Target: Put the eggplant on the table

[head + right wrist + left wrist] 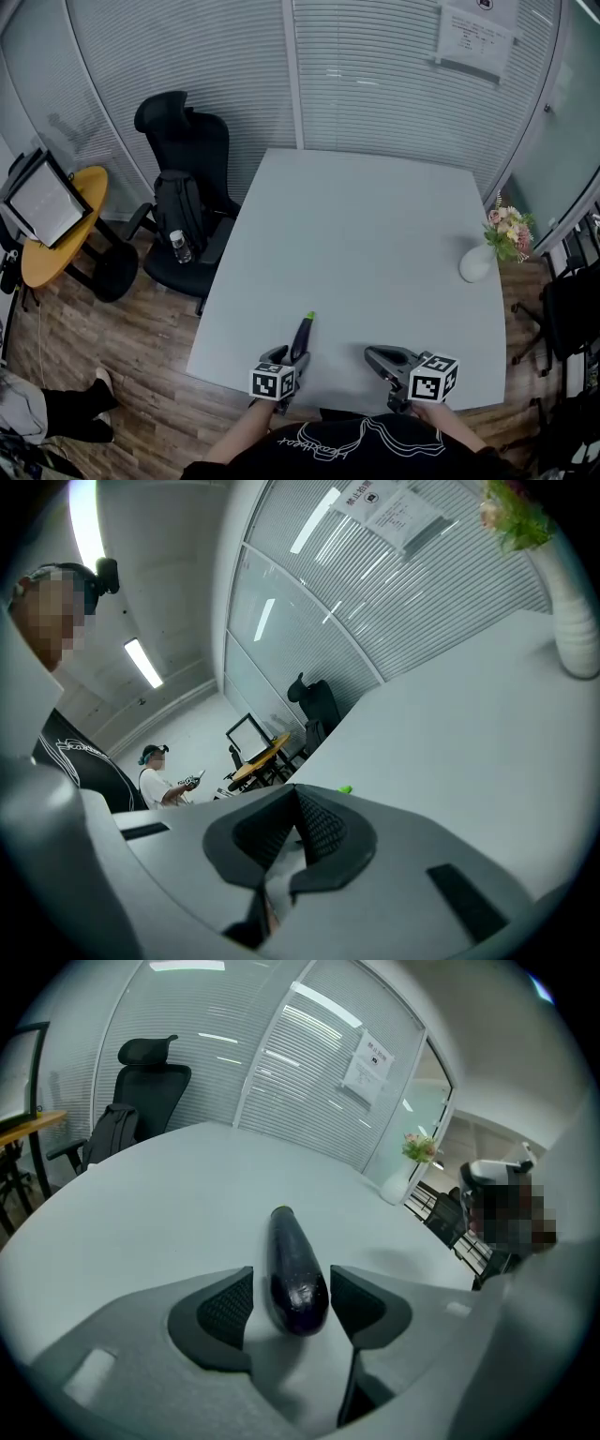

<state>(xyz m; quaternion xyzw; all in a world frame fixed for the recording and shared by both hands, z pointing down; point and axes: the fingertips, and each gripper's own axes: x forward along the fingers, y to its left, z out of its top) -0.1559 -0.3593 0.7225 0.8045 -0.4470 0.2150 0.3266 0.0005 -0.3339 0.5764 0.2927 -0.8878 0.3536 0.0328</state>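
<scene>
A dark purple eggplant (302, 339) with a green stem lies on the white table (375, 234) near its front edge, stem pointing away from me. In the left gripper view the eggplant (295, 1265) rests lengthwise between the jaws of my left gripper (291, 1281). The jaws stand a little apart from it, with a narrow gap showing on the left side. In the head view my left gripper (289, 356) sits just behind the eggplant. My right gripper (372, 354) hovers to the right with its jaws together and nothing in them (298, 801). The eggplant's green stem (345, 789) peeks over its jaws.
A white vase of flowers (478, 261) stands at the table's right edge. A black office chair (183, 141) with a backpack (178, 211) stands left of the table, beside a round yellow side table (56, 246). Another person stands far off in the right gripper view.
</scene>
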